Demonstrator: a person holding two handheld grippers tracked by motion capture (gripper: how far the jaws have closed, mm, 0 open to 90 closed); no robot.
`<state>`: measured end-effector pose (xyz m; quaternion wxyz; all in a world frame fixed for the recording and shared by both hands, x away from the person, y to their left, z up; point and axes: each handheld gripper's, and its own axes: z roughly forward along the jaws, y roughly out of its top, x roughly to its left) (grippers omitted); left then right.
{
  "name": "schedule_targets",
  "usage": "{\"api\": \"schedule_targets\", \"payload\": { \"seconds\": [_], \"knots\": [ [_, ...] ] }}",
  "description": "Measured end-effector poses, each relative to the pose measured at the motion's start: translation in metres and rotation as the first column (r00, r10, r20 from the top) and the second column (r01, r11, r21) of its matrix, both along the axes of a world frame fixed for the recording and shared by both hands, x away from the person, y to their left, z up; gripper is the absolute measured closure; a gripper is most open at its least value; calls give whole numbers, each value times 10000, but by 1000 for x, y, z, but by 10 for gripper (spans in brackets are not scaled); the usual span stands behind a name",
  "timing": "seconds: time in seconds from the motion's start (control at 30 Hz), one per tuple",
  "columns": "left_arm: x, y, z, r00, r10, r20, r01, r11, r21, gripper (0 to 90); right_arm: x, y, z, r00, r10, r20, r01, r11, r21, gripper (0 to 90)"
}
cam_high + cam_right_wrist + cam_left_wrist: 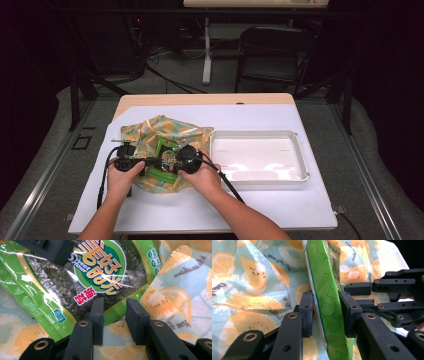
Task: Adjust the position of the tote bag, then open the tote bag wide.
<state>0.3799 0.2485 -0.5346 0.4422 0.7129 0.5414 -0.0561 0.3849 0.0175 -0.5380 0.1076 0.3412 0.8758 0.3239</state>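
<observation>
A green seaweed snack packet (165,148) lies partly on a fruit-print plastic bag (160,127) at the table's left middle. In the left gripper view the packet (322,277) stands on edge between my left gripper's (325,312) jaws, and both pads touch its sides. My left gripper (151,164) and right gripper (173,159) face each other over the bag. My right gripper (114,315) hovers open just above the packet's (100,265) lower edge and the bag (185,290), with nothing between its pads.
A shallow white tray (260,133) sits right of the bag on the white table cover (260,205). The right gripper's black linkage (392,290) is close on the right in the left gripper view. A dark chair (272,50) stands beyond the table.
</observation>
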Motion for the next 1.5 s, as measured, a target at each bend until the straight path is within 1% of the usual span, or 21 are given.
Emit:
{"api": "schedule_targets", "payload": {
  "seconds": [0.03, 0.27, 0.3, 0.37, 0.43, 0.5, 0.53, 0.6, 0.63, 0.7, 0.73, 0.83, 0.87, 0.97, 1.03, 1.07, 1.23, 1.27, 1.3, 1.37, 1.5],
  "knots": [
    [0, 0, 0, 10000, -7, 2, 7, 10000, -26, 681, 0, 0, 0, 10000, 33, 54, -33, 10000, 24, 676],
    [-1, 2, 1, 10000, 46, -1, -46, 9999, -145, 700, -1, 1, 1, 10000, -7, 40, 6, 9999, 142, 663],
    [-1, 2, 1, 10000, 18, -11, -18, 9999, -155, 702, -2, 1, 2, 10000, 68, 28, -68, 9999, 98, 662],
    [-1, 2, 0, 10000, 63, 10, -63, 9997, -231, 705, -2, 1, 1, 9999, 44, 103, -46, 9998, 173, 658],
    [-1, 2, 0, 10000, 70, 12, -70, 9996, -263, 707, -2, 1, 2, 9998, 76, 158, -78, 9999, 145, 653],
    [-2, 2, 1, 10000, 75, 0, -75, 9995, -303, 709, -3, 1, 3, 9999, 96, 107, -97, 9999, 116, 648],
    [-2, 3, 1, 10000, 85, 20, -84, 9994, -322, 710, -3, 0, 3, 9999, 97, 134, -100, 9997, 221, 646],
    [-1, 3, 1, 10000, 92, 28, -91, 9991, -404, 713, -3, 0, 4, 9999, 103, 126, -106, 9997, 234, 641],
    [-1, 4, 1, 9999, 110, 41, -108, 9990, -425, 715, -4, 0, 4, 9999, 66, 159, -72, 9992, 399, 639],
    [-1, 5, 1, 9999, 133, 38, -130, 9986, -511, 718, -4, 0, 6, 9998, 136, 158, -142, 9993, 351, 637],
    [-1, 5, 1, 9999, 155, 28, -154, 9984, -540, 719, -5, 0, 7, 9998, 90, 183, -98, 9990, 444, 636],
    [-2, 6, 2, 9998, 200, 27, -198, 9979, -619, 722, -7, -1, 10, 9996, 185, 219, -196, 9985, 518, 632],
    [-2, 7, 2, 9999, 135, 83, -130, 9981, -598, 722, -7, -1, 11, 9995, 222, 226, -233, 9985, 504, 631],
    [-3, 8, 4, 9995, 248, 190, -235, 9973, -690, 723, -9, -2, 13, 9992, 259, 302, -275, 9982, 534, 629],
    [-4, 10, 5, 9993, 295, 231, -276, 9968, -751, 723, -9, -3, 15, 9992, 273, 301, -291, 9977, 616, 626],
    [-4, 11, 6, 9990, 305, 314, -282, 9970, -725, 723, -10, -3, 15, 9989, 296, 372, -321, 9971, 689, 625],
    [-6, 16, 9, 9983, 387, 426, -354, 9966, -750, 724, -12, -5, 21, 9990, 256, 368, -288, 9957, 877, 619],
    [-7, 17, 10, 9981, 460, 422, -424, 9956, -835, 724, -12, -6, 22, 9989, 266, 379, -301, 9951, 944, 617],
    [-7, 18, 11, 9981, 414, 462, -376, 9961, -795, 724, -12, -6, 22, 9985, 301, 466, -345, 9947, 970, 617],
    [-9, 20, 12, 9977, 475, 476, -433, 9954, -852, 724, -12, -7, 23, 9985, 312, 440, -354, 9947, 962, 615],
    [-11, 25, 17, 9961, 564, 682, -506, 9952, -832, 724, -13, -9, 27, 9985, 297, 467, -348, 9931, 1124, 607]
  ]
}}
